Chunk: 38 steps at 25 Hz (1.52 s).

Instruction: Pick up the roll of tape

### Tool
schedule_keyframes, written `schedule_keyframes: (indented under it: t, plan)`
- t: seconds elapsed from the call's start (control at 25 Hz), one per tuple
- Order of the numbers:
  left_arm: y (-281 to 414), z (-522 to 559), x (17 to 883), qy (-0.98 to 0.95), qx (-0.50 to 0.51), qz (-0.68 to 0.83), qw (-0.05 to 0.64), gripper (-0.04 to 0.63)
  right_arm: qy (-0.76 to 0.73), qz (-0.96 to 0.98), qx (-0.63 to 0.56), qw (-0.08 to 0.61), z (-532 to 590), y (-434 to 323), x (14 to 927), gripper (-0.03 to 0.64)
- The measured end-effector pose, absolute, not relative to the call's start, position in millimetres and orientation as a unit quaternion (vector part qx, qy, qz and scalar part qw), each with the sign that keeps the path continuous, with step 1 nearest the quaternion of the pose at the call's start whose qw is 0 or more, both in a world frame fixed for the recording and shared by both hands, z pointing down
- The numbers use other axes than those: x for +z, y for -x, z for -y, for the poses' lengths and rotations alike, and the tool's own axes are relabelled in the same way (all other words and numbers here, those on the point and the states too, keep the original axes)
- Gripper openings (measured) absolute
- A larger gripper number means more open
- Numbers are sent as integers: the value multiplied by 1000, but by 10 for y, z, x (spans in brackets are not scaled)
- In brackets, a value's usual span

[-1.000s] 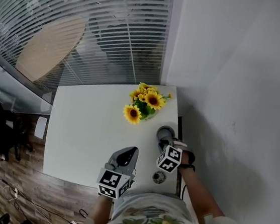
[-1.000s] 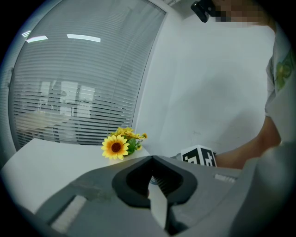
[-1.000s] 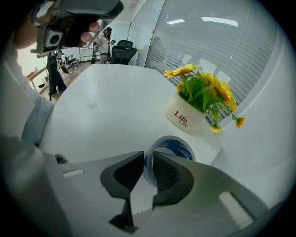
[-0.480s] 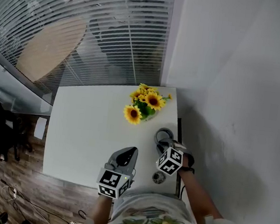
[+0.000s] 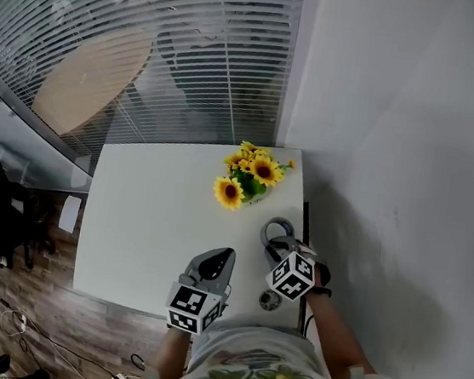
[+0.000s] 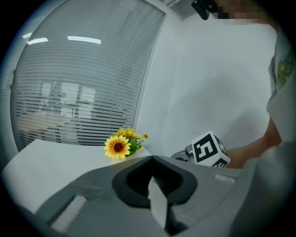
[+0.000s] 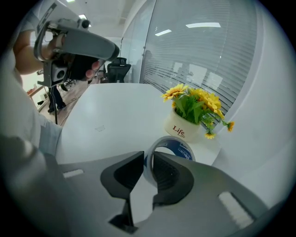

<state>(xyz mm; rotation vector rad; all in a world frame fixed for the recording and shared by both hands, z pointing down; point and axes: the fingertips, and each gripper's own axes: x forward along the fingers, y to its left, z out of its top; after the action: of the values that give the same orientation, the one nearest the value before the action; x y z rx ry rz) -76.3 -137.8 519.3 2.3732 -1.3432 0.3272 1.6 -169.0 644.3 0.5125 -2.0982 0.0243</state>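
The roll of tape [image 7: 181, 149], clear with a blue core, stands on edge between the jaws of my right gripper [image 7: 149, 163], which is shut on its wall. The roll hangs just above the white table [image 7: 115, 115]. In the head view the tape [image 5: 276, 229] sits ahead of the right gripper [image 5: 281, 244] near the table's right edge. My left gripper [image 5: 221, 257] hovers over the table's near edge with its jaws together and nothing in them; its own view shows the closed left gripper [image 6: 152, 179].
A white pot [image 7: 181, 128] of sunflowers [image 5: 247, 177] stands just beyond the tape by the wall. A small round dark object [image 5: 270, 300] lies at the table's near right corner. A white wall borders the table on the right, and glass with blinds stands behind it.
My right gripper has risen a little with the tape roll in it and rolled slightly. The left gripper has stayed where it was.
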Motion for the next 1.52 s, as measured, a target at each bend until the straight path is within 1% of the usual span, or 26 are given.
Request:
schedule_keyframes:
  t: [0.56,0.84,1.52]
  plan:
    - [755,1348,5181,-846,117,483,192,5,-232,879,35,416,1631,-20,6147,66]
    - [742,1325,5164,-847,118,482,190,5,-243,892,64,375,1602,-13,5972,66]
    - [734,1231,5085,-850,117,481,178,5,-275,912,83,293,1454,-13,5472,66]
